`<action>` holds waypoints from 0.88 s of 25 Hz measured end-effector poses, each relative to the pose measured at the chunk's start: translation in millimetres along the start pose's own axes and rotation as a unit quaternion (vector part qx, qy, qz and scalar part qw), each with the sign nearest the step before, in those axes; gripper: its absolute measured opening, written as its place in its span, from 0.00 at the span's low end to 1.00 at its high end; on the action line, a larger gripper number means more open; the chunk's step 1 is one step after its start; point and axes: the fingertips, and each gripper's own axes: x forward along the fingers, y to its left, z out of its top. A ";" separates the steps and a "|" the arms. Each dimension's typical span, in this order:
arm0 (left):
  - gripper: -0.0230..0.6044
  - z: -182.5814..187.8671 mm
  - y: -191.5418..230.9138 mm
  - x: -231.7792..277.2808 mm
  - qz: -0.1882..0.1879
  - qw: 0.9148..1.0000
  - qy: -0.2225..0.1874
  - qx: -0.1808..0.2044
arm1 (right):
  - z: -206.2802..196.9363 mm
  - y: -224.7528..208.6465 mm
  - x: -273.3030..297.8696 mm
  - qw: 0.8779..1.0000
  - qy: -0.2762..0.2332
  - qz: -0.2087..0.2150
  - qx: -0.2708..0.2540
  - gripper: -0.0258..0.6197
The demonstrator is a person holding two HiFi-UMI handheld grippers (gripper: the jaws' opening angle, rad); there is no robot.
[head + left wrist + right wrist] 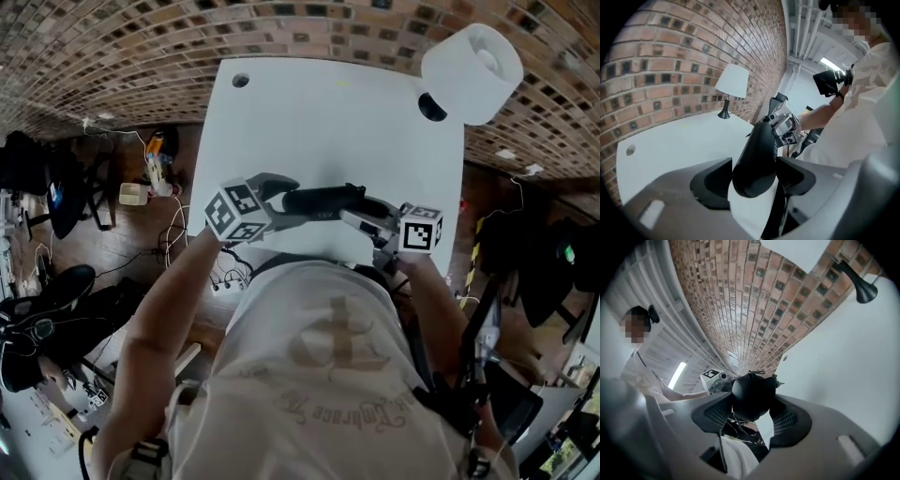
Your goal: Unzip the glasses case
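A black glasses case (323, 200) lies lengthwise between my two grippers, over the front edge of the white table (328, 112). My left gripper (289, 200) has the case's left end (757, 159) between its jaws. The pads stand close on both sides and do not visibly press, so it is open. My right gripper (366, 211) is shut on the case's right end (751, 397), with both pads against it. In the left gripper view the right gripper (785, 126) shows behind the case's far end. The right gripper view shows the left gripper's marker cube (712, 376) beyond the case.
A white lamp (473, 70) with a black base stands at the table's far right corner. A small round hole (241, 81) is at the far left corner. A brick wall runs behind the table. Cables, bags and shoes (56, 300) cover the floor on the left.
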 end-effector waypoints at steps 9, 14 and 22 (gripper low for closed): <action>0.05 -15.5 33.4 -53.6 0.162 0.975 -0.119 -0.091 | 22.8 -67.1 -16.8 0.986 -0.095 -0.030 0.136 0.44; 0.05 -21.1 27.7 -53.9 0.191 0.964 -0.141 -0.121 | 39.3 -106.3 -15.8 0.980 -0.130 -0.067 0.138 0.43; 0.05 -36.3 6.0 -48.0 0.203 0.953 -0.156 -0.161 | 30.6 -166.0 -16.1 0.963 -0.117 -0.177 0.165 0.44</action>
